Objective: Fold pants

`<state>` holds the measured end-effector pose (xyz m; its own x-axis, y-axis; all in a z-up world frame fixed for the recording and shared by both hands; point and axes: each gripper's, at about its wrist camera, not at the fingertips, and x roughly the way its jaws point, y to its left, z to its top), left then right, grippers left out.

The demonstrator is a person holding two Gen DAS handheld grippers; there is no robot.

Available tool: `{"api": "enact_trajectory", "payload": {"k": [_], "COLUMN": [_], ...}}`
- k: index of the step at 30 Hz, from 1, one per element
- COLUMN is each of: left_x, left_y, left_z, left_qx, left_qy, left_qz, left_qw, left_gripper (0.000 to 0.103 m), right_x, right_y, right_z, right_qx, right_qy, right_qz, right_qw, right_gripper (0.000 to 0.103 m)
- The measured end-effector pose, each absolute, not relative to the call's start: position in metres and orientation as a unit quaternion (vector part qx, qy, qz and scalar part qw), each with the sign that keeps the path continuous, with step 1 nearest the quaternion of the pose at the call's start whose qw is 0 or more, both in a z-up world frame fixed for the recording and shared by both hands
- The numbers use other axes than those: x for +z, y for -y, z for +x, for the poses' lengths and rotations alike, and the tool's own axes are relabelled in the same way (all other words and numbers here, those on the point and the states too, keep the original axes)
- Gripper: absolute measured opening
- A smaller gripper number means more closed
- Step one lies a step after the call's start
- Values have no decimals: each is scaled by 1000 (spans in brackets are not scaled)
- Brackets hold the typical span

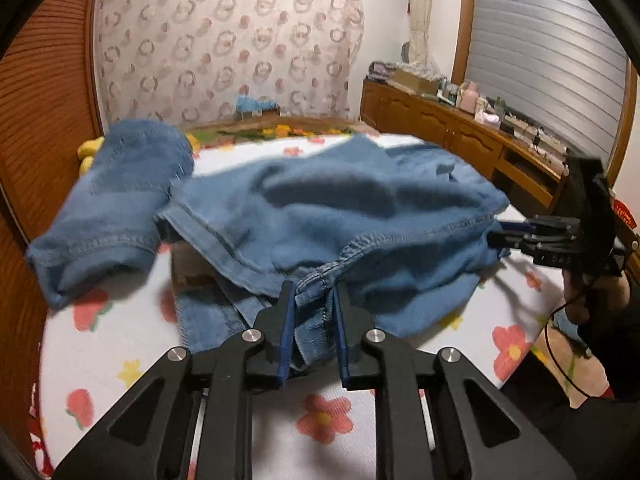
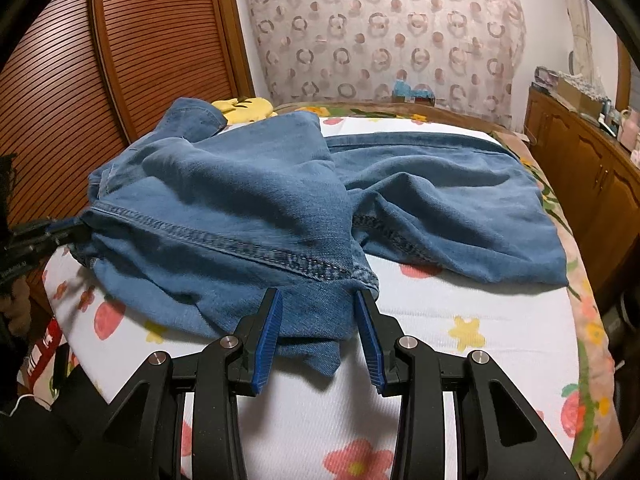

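A bedroom: a bed with a white flowered bedspread [image 2: 460, 312], a slatted wooden wardrobe [image 2: 132, 40] on one side, a low wooden cabinet [image 1: 452, 128] on the other, and a curtain patterned with rings [image 2: 380, 32] at the far wall.

On the bedspread lies a pair of blue denim pants [image 2: 240, 200], rumpled and partly doubled over, one leg spread toward the cabinet side and the other bunched near a yellow soft toy [image 2: 244, 106].

The left gripper [image 1: 314, 292] has its blue-padded tongs closed on a stitched seam at the near edge of the pants, with cloth bunched between the pads. The right gripper [image 2: 318, 300] has its tongs set about a thick fold of denim at another point on the same edge; the pads look to be pressing on it, though the grip is wider. Each gripper also shows at the side of the other's view, holding the cloth edge.

The step in hand seems to be taking hold of one edge at two points, early in the fold. The next move likely calls for lifting both points together, keeping the edge taut, and carrying it across to lay the pants flat and even.
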<state>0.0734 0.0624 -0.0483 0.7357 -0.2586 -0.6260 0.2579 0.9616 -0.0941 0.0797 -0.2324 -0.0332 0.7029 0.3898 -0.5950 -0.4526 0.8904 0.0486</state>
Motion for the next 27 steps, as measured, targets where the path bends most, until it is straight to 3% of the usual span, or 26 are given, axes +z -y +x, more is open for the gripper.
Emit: {"api": "enact_trajectory", "payload": {"k": [10,21,27], "left_x": [-6,-29,-41], "left_y": [-116,-109,-109], "left_z": [55,63,65], "left_qx": [-84,-92,-94], "left_qy": [-282,-319,-332], "left_qz": [-17,-10,-15], "left_qw": [956,943,938], "left_gripper": [19,19,19], "right_x": [-20,-21,-38], "right_y": [234,222,218], "right_z": [69,76,86], "right_qx": [236,260,283], "right_qy": [-290,-269,-296], "right_qz": [-48,-52,-62], "right_qw": [926,926,910], "right_gripper": [39,39,39]}}
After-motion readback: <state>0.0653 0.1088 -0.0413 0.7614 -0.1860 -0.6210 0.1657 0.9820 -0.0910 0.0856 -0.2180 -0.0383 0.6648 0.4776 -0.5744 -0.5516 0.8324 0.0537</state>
